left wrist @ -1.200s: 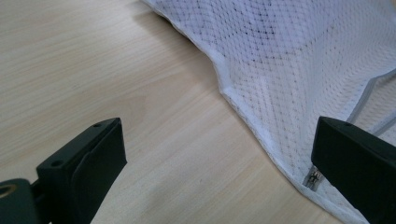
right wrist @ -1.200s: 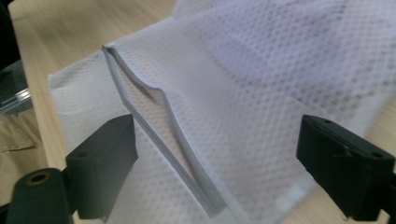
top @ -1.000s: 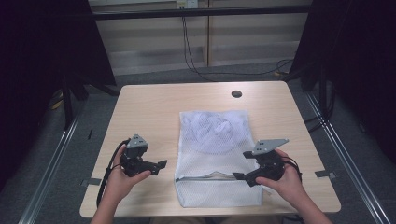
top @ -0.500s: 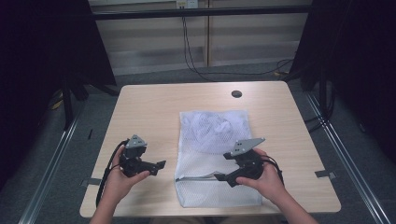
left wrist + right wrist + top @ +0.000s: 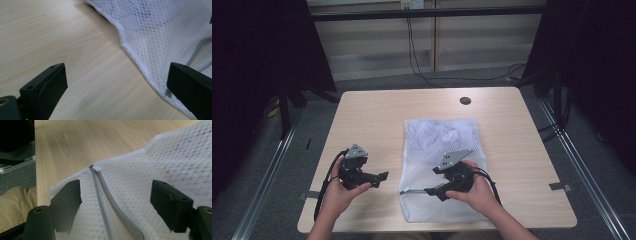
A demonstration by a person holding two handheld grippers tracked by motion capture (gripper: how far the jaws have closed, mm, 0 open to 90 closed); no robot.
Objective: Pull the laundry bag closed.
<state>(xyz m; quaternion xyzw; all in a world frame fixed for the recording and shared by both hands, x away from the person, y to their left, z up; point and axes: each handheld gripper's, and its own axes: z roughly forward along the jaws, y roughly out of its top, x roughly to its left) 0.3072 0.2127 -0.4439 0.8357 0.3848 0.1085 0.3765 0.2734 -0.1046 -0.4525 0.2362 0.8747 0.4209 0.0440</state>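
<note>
Even overhead light falls on the pale wooden table [image 5: 377, 125], which is bright while the surroundings sink into near black in the high view. Shadows under the hands are soft and faint, with no glare. The right gripper view is slightly motion-blurred, its near jaws soft; the left gripper view is sharper.

Bare wood of the table [image 5: 372, 120] spans the upper left and the far right strip of the high view, leaving room for a hand to pass. The white mesh bag [image 5: 443, 150] lies flat across the centre, its grey zipper [image 5: 100, 195] near the lower edge. A small dark disc [image 5: 465, 100] sits by the far edge.
</note>
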